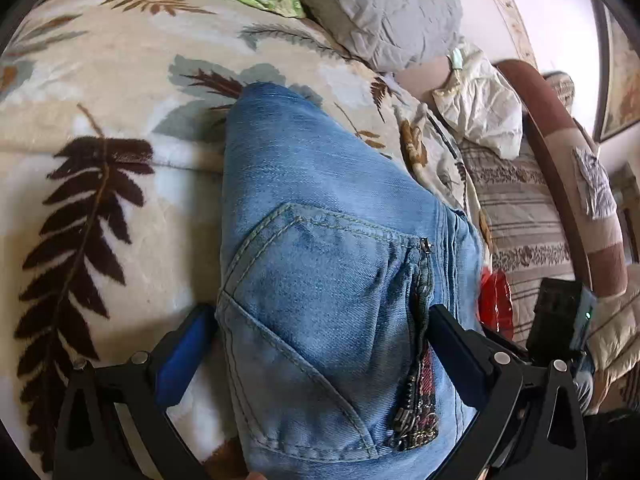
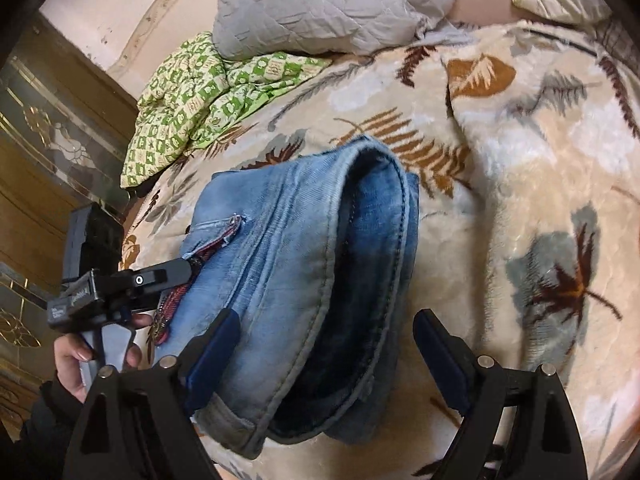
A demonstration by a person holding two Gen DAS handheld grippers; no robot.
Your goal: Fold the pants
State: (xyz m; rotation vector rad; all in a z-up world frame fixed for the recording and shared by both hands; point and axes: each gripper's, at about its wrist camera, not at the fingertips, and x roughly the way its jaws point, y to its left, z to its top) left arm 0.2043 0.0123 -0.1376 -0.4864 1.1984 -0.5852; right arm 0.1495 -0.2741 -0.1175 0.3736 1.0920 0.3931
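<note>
- No writing I can read; the small label on my left gripper (image 2: pixel 188 270) is too blurred.
- The jeans (image 1: pixel 320 248) lie folded on the leaf-print blanket (image 1: pixel 100 128).
- My left gripper (image 1: pixel 324 344) straddles their zip end, its jaws wide; whether the pads press the denim I cannot tell.
- My right gripper (image 2: pixel 326 352) gapes over the waistband, one finger (image 2: pixel 216 344) against the cloth, the other clear.
- Grey pillow (image 2: pixel 328 4) and green quilt (image 2: pixel 200 92) lie beyond.
- Only the left view shows a red thing (image 1: pixel 496 304) and striped cushion (image 1: pixel 520 216); only the right shows my hand (image 2: pixel 76 364) on the left handle.
</note>
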